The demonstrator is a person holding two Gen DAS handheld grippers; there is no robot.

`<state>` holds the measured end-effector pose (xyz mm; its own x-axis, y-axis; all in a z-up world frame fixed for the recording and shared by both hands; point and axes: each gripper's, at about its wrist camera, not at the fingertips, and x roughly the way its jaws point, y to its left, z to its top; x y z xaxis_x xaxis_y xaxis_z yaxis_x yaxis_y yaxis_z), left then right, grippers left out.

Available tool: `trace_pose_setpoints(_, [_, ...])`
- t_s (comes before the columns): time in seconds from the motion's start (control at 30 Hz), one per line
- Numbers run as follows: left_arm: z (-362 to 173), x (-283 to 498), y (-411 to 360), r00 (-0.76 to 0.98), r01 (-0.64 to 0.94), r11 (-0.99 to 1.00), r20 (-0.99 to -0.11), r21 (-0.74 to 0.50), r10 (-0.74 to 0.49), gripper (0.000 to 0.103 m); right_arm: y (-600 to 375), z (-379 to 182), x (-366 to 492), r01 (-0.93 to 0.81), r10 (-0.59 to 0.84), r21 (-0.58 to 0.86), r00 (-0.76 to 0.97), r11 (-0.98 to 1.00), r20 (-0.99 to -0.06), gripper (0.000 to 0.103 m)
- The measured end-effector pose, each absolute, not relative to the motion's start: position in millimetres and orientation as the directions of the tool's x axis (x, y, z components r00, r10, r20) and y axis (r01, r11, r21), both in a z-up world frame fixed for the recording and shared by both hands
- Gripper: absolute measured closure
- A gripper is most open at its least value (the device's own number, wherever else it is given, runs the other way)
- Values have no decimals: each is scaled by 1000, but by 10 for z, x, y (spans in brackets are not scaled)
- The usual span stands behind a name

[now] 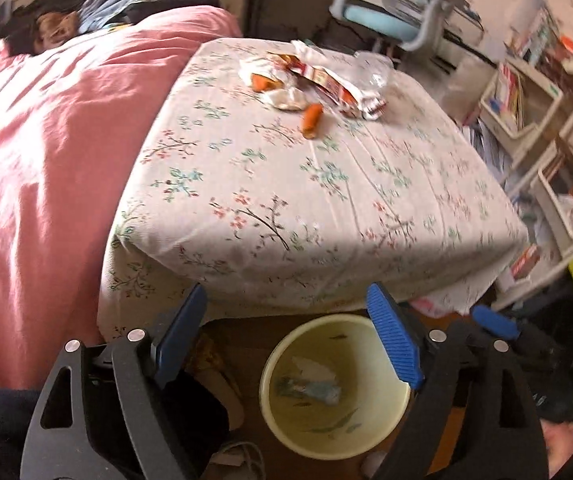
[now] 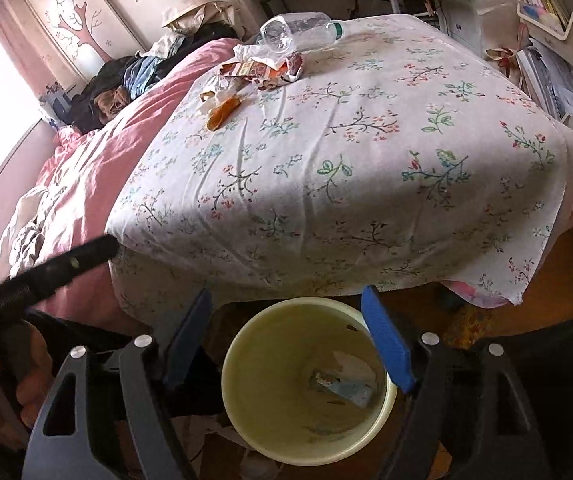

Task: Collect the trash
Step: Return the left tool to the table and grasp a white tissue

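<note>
Bedroom, floral-sheeted mattress [image 2: 366,168] ahead: my left gripper [image 1: 290,336] and right gripper [image 2: 286,340] both hang open and empty over the pale yellow plastic bin [image 2: 246,420], which already holds scraps. Crumpled red snack wrappers [image 1: 326,80], orange peel pieces [image 1: 311,121] and a clear plastic bottle [image 2: 298,32] remain at the far end (most left, I judge).

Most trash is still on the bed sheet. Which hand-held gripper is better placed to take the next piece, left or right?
Neither clearly. Both the left hand-held gripper and right hand-held gripper hang open and empty above the yellow bin, apart from the wrapper pile. I would guess left, since the orange wrapper looks slightly nearer in its view.
</note>
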<state>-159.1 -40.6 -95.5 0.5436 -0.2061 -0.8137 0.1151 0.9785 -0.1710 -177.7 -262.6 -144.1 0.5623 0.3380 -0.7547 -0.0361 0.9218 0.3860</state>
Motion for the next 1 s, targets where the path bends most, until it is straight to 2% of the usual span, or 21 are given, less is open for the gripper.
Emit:
trace_pose_setpoints(0.63, [-748, -1535, -137, 637, 14, 967, -743, -254, -204, 20, -2454, -1328, -1751, -91, 317, 328, 586, 940, -746, 28])
trace_pose_setpoints(1.0, [-463, -911, 182, 683, -69, 972, -721, -226, -119, 20, -2061, -992, -1191, -236, 334, 237, 628, 942, -702, 27])
